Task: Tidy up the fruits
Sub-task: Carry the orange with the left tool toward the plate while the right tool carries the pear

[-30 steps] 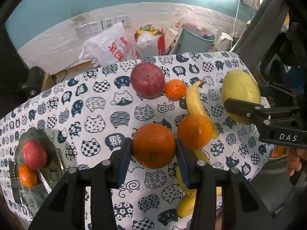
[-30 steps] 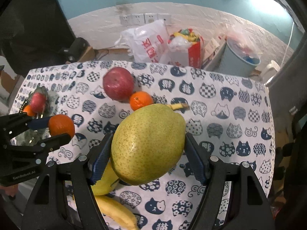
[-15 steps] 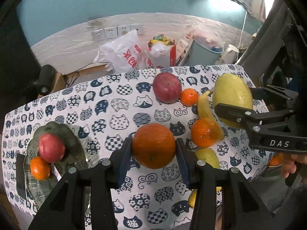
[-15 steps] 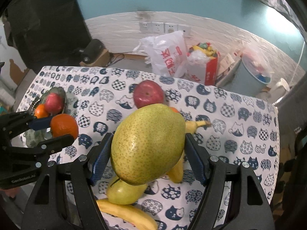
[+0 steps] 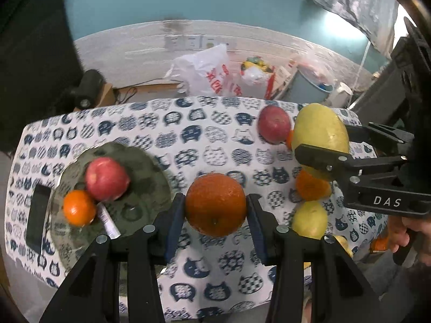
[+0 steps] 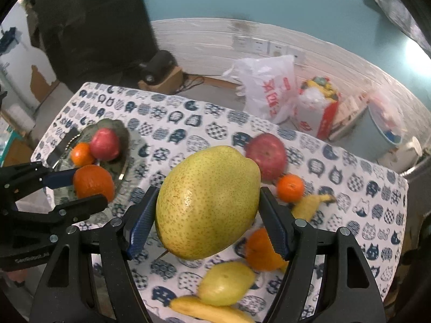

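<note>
My left gripper (image 5: 215, 210) is shut on a large orange (image 5: 215, 204) and holds it above the table, just right of a glass plate (image 5: 145, 167). The plate holds a red apple (image 5: 106, 179) and a small orange (image 5: 79, 208). My right gripper (image 6: 207, 212) is shut on a big yellow-green pear (image 6: 207, 202), held above the table's right part; the pear also shows in the left wrist view (image 5: 320, 132). In the right wrist view the left gripper (image 6: 89, 185) with its orange (image 6: 93, 181) hangs at the plate's (image 6: 121, 132) near edge.
On the cat-print cloth (image 6: 167, 113) lie a red apple (image 6: 266, 153), a small orange (image 6: 290, 187), another orange (image 6: 260, 250), a second pear (image 6: 226, 282) and bananas (image 6: 309, 204). A dark phone (image 5: 37, 215) lies left of the plate. Bags and boxes (image 6: 269, 94) stand on the floor behind.
Both grippers have moved left with their fruit. The plate has come closer to the left gripper, and the loose fruit pile has shifted to the right in both views.
</note>
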A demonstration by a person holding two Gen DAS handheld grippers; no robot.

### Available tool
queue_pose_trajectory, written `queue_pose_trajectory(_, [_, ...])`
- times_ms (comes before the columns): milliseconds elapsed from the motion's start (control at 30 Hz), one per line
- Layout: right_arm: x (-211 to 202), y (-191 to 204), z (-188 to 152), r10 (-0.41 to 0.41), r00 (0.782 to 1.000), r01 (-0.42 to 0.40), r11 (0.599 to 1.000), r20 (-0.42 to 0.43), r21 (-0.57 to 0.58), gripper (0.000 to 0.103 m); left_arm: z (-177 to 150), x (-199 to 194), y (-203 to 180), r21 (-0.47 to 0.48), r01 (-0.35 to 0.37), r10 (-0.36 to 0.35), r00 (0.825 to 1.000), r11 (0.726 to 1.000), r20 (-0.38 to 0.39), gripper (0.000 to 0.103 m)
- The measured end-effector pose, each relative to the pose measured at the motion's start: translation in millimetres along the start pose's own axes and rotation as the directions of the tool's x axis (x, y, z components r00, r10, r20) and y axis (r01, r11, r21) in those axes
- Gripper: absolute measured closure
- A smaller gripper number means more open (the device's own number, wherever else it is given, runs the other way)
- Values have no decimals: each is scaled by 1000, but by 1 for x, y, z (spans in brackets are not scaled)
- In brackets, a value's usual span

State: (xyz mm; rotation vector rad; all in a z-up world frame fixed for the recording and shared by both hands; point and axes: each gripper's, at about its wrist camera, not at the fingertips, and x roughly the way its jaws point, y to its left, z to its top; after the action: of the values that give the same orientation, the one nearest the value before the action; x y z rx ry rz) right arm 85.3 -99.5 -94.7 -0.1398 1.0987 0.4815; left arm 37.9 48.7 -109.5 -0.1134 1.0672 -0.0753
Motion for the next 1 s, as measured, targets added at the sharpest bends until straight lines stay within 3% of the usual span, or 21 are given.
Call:
queue_pose_trajectory(467, [31, 93, 28, 104, 994, -108, 988, -40, -114, 30, -38, -21, 89, -173, -61, 62, 998, 983, 1, 57])
queue_pose_trajectory(1000, [89, 160, 31, 138, 977, -166, 971, -163, -170, 30, -71, -24, 144, -258, -111, 107, 994, 960, -29, 57])
